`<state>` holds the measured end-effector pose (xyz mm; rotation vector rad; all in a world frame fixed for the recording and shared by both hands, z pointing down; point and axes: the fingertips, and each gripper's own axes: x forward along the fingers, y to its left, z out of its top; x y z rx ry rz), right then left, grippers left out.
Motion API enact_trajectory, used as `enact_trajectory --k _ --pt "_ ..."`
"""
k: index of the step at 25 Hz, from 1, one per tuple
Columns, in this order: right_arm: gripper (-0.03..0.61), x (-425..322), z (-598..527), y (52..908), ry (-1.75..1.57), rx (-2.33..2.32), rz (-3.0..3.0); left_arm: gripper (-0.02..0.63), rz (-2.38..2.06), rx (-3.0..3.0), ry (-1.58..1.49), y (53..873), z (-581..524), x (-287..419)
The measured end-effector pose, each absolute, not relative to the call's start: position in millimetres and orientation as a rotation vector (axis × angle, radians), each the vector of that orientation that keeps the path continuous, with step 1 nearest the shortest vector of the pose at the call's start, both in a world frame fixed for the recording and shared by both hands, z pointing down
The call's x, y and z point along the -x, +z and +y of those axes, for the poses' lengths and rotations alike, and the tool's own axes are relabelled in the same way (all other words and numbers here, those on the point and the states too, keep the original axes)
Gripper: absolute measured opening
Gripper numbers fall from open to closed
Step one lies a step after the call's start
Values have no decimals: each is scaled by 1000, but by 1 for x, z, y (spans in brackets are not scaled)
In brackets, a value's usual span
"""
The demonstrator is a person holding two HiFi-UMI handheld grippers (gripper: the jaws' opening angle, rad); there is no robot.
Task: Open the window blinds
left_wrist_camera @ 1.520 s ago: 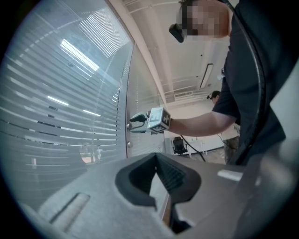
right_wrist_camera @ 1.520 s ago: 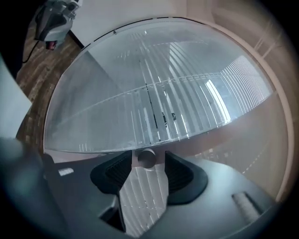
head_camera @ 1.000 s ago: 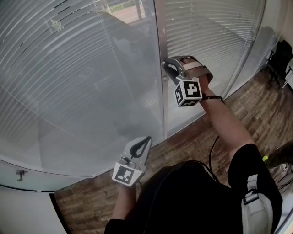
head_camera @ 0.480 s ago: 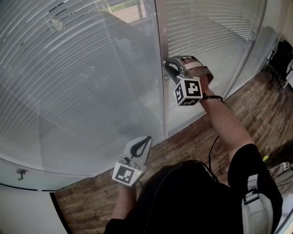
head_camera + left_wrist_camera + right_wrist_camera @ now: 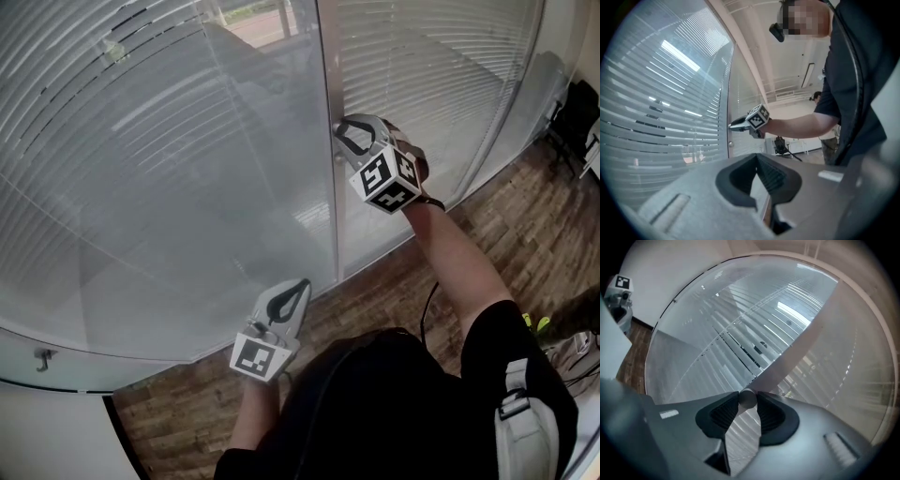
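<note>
The right gripper (image 5: 346, 139) was clamped on the knob (image 5: 747, 398) — its axis seemingly straight out from the frame (image 5: 328, 216), in line with the gripper. The left gripper (image 5: 297, 288) — jaws together, empty — hung well below.

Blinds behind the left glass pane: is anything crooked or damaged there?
Yes. Near the top left of the blinds, a few slats sit out of line, leaving short dark gaps, while the others lie evenly closed. Whether they are bent cannot be told.
</note>
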<state>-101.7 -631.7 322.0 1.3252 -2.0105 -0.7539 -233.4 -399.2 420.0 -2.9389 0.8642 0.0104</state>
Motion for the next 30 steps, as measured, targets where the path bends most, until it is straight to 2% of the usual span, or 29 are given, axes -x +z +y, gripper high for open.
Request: enact_trajectory --k 26,30 --pt "127 86 -640 321 207 -1751 -2685 5 846 2953 -12 424 -402 231" --pt "127 86 -640 320 266 -1775 -2714 5 846 2951 -7 423 -402 231"
